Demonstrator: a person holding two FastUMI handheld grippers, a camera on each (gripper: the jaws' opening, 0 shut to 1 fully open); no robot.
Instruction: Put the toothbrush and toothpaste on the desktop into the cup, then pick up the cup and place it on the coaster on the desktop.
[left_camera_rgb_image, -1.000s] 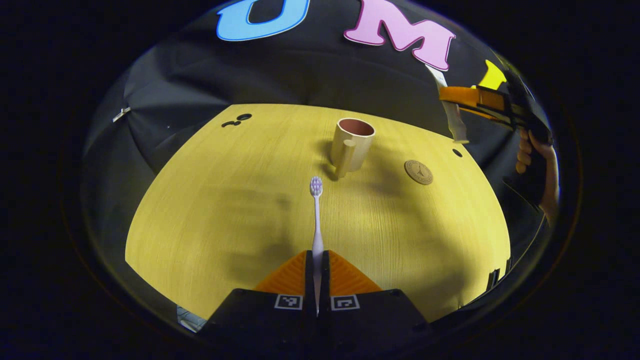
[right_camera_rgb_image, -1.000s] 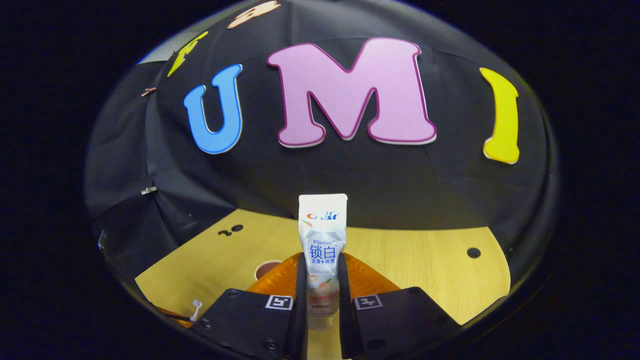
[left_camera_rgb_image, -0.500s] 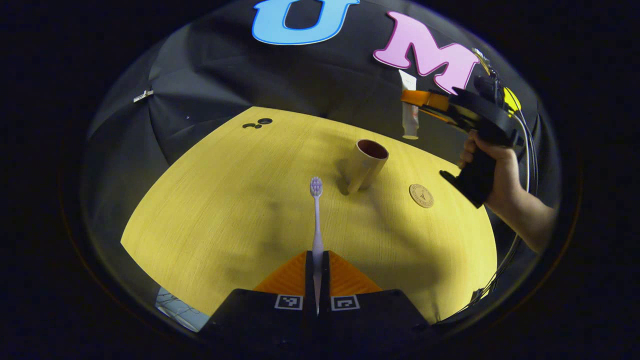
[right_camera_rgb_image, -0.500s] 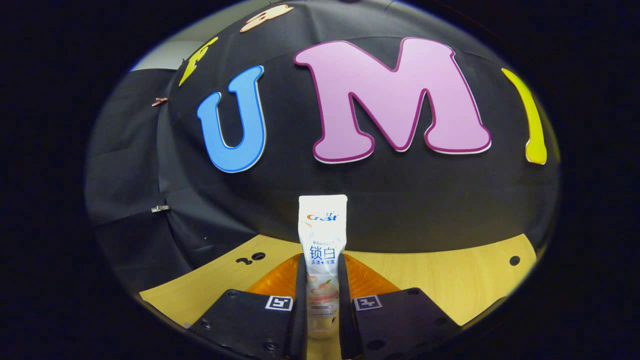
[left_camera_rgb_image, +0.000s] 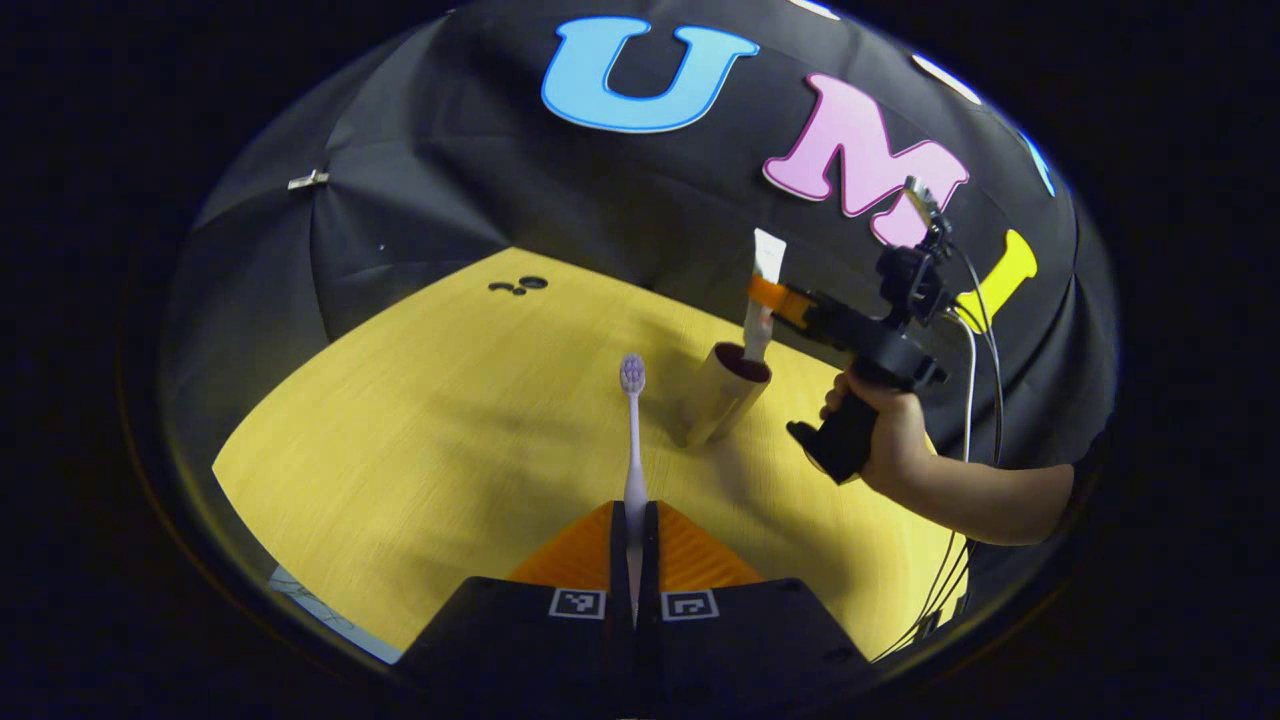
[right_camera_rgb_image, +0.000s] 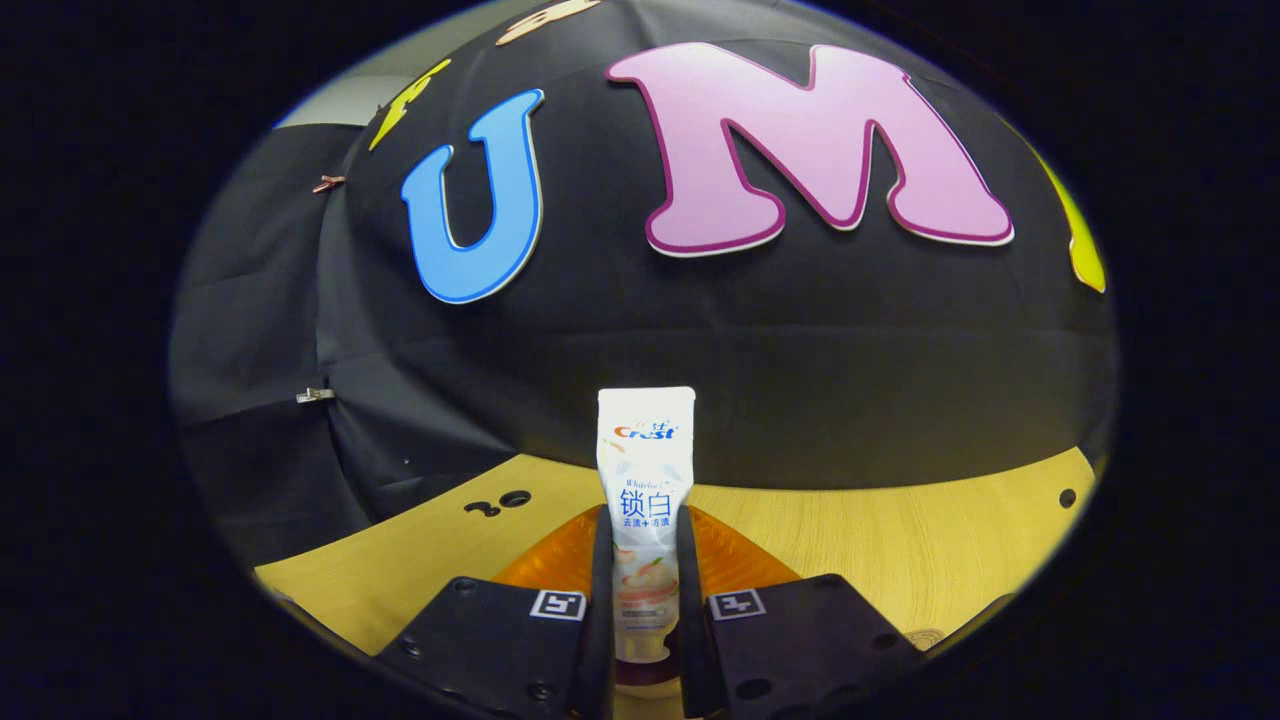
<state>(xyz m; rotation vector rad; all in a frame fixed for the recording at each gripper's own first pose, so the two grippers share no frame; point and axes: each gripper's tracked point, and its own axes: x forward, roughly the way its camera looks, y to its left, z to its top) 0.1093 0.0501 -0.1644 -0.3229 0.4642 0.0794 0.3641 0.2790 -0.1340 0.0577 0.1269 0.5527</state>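
Left gripper (left_camera_rgb_image: 634, 530) has its two fingers closed tight on the handle of a slim white toothbrush with a pale purple bristle head (left_camera_rgb_image: 632, 420), held above the yellow wood-grain desktop (left_camera_rgb_image: 420, 440) and pointing fwd, head farthest from the camera. Just beyond the brush head stands a beige cylindrical cup with a dark red inside (left_camera_rgb_image: 722, 400), upright on the desktop.

Right gripper (left_camera_rgb_image: 766, 295), seen in the left gripper view w/ a person's hand (left_camera_rgb_image: 885, 440) around its black grip, hangs over the cup – its fingers pinch a white toothpaste tube (left_camera_rgb_image: 762, 295) held vertical, lower end at or just inside the cup's mouth; whether it touches the rim can't be told. In the right gripper view the same gripper (right_camera_rgb_image: 645, 590) clamps the tube (right_camera_rgb_image: 645, 480) on both sides at about mid-length, flat crimped end up, and a bit of the cup's dark red interior (right_camera_rgb_image: 640, 668) shows right under the tube's bottom end.

Small round brown coaster (right_camera_rgb_image: 922, 636) – just an edge of it shows at the lower right of the right gripper view, on the desktop (right_camera_rgb_image: 900, 530).
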